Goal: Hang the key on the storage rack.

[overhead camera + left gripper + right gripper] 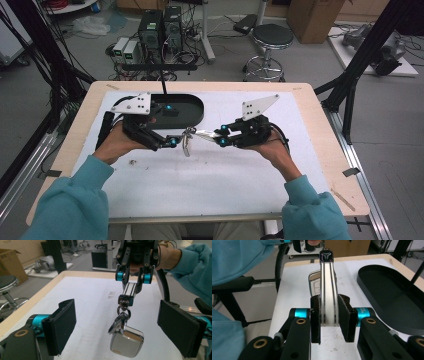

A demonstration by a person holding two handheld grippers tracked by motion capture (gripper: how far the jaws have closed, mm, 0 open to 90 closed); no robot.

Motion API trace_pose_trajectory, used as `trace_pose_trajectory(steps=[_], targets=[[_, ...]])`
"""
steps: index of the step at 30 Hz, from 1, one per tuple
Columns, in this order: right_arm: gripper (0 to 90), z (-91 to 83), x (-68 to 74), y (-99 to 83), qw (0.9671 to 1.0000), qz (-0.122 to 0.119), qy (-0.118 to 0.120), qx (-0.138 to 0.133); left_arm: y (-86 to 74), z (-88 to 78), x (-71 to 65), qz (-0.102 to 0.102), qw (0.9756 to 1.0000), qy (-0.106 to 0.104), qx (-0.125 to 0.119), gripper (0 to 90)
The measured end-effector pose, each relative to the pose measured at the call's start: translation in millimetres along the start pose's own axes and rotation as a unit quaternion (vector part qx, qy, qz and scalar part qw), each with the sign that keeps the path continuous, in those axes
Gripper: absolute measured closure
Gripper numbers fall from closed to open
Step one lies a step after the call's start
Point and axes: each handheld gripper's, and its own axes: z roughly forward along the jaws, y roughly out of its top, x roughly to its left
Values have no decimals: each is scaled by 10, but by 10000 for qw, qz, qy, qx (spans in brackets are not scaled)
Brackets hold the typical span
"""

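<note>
My right gripper point(221, 136) point(328, 315) is shut on a flat silver metal bar point(328, 285) point(130, 291), which points toward the left hand. From the bar's far end hang a ring point(123, 312) and a silver key fob point(127, 341) point(187, 145), above the white mat. My left gripper point(176, 141) point(120, 322) is open. Its pads point(63, 322) stand wide on either side of the fob without touching it. In the left gripper view the right gripper point(133, 277) faces me from above the bar.
A black oval tray point(182, 109) point(392, 295) lies on the white mat point(210, 175) behind the left hand. The wooden table point(320, 150) ends just past the mat. On the floor beyond stand a stool point(270, 37) and computer boxes point(160, 27).
</note>
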Motion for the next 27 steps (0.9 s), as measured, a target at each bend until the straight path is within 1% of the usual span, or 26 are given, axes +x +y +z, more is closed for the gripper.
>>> trace_pose_trajectory(steps=[1, 3, 6, 9, 11, 13, 14, 16, 17, 18, 20, 27], targets=[[746, 5, -4, 1, 10000, -32, 10, -3, -1, 14, -2, 10, 10000, -52, 14, 186], [746, 12, -3, 1, 10000, -4, 7, -9, -9, 48, -5, 45, 9999, -135, 78, 232], [745, 26, 0, 2, 10000, -21, 44, 26, -23, 101, -7, 16, 9995, -232, 193, 249], [745, 40, 3, 2, 10000, -62, 61, 47, -28, 144, -6, -36, 9992, -273, 294, 263], [745, 44, 8, 2, 10000, -41, 51, 53, -28, 163, -12, -71, 9990, -309, 307, 289], [745, 53, 9, 2, 9999, -57, 60, 65, -25, 172, -16, -76, 9987, -388, 309, 337], [745, 54, 12, 2, 9999, -63, 34, 74, -23, 175, -17, -69, 9987, -398, 310, 364], [745, 62, 14, -2, 9999, -54, 75, 87, -22, 178, -19, -78, 9985, -426, 339, 397], [745, 66, 14, -4, 9999, -82, 56, 101, -23, 182, -21, -68, 9985, -424, 340, 420], [745, 70, 17, -7, 9999, -51, 87, 116, -24, 183, -18, -48, 9984, -433, 362, 429], [745, 79, 20, -11, 9999, -68, 70, 122, -26, 183, -16, -50, 9982, -456, 392, 466], [745, 86, 22, -10, 9998, -84, 137, 95, -35, 191, -16, -37, 9975, -556, 445, 551]])
